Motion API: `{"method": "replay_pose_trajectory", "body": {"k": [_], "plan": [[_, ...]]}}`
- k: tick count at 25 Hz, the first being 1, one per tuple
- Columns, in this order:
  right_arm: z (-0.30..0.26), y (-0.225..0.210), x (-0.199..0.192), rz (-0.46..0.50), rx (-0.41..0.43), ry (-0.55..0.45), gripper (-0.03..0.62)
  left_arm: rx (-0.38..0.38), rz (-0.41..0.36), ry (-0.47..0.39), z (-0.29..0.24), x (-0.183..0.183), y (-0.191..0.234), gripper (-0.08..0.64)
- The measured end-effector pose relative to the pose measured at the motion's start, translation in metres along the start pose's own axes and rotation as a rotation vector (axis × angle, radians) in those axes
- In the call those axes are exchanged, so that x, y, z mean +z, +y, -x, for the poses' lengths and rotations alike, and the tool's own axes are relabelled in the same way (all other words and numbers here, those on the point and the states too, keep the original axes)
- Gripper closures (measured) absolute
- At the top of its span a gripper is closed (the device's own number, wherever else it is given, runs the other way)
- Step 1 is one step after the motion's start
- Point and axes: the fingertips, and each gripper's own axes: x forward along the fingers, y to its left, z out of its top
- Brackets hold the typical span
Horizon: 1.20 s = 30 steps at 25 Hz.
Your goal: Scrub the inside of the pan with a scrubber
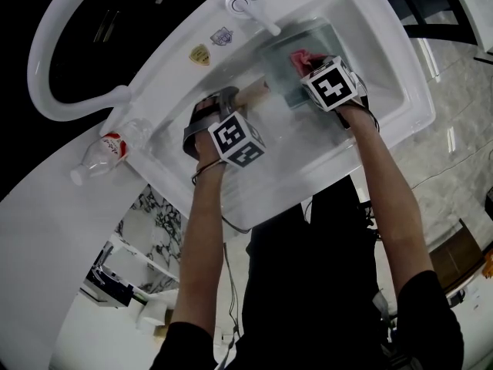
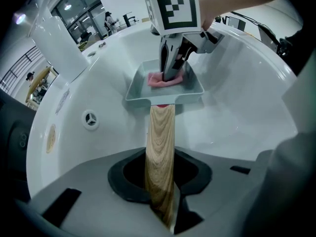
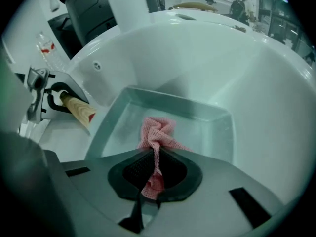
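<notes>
Two tools share the job in a white sink (image 1: 397, 91). The left hand-held gripper (image 2: 160, 204) steadies a square grey pan (image 3: 197, 113) by its wooden handle (image 2: 160, 147), while the right hand-held gripper (image 3: 149, 184) presses a pink mesh scrubber (image 3: 158, 130) onto the pan floor. Seen from the head, the pan lies toward the sink's one o'clock corner, near the tap (image 1: 258, 10), with its handle running out toward eight o'clock. A plastic bottle (image 1: 104, 151) lies on the worktop (image 1: 46, 230) at nine o'clock.

The likeliest trouble is the scrubber working loose. Only a thin twist of mesh sits in the right jaws, and a hard stroke against the pan wall could drag it out. The pan could also swivel or skate on the slick sink if the handle turns in the left grip, since nothing else appears to brace it.

The left jaws stand about half closed, clamped on the handle's end with wood filling the gap. The right jaws are nearly together, pinching a fold of the scrubber, whose bunched bulk rests on the pan floor near its middle.
</notes>
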Motion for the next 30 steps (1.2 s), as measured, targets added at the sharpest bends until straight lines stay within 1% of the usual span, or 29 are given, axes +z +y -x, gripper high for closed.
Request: {"method": "replay_pose_trajectory", "body": {"k": [3,7,11,14,20,25,27,30], "plan": [[-0.003,0.029,0.008,0.035,0.043,-0.011,0.563,0.000,-0.003,0.002,0.000,0.000,0.000,0.443],[-0.008,0.060,0.021,0.044,0.104,-0.049,0.561,0.004,-0.007,0.007,0.000,-0.001,0.000,0.443],[-0.009,0.071,0.024,0.063,0.131,-0.053,0.552,-0.017,-0.013,0.013,-0.001,-0.002,-0.003,0.443],[-0.007,0.064,0.016,0.094,0.144,-0.027,0.552,-0.022,-0.014,0.015,-0.001,-0.002,-0.003,0.445],[0.001,0.015,-0.013,0.120,0.041,0.059,0.552,0.000,-0.019,0.045,-0.002,-0.004,-0.001,0.449],[0.006,-0.022,-0.027,0.095,-0.034,0.116,0.552,0.006,-0.025,0.048,-0.003,-0.005,0.000,0.452],[0.008,-0.035,-0.031,0.124,-0.086,0.155,0.551,0.013,-0.039,0.063,-0.003,-0.006,0.000,0.454],[0.010,-0.049,-0.039,0.212,-0.148,0.218,0.551,0.023,-0.069,0.080,-0.005,-0.006,-0.001,0.462]]}}
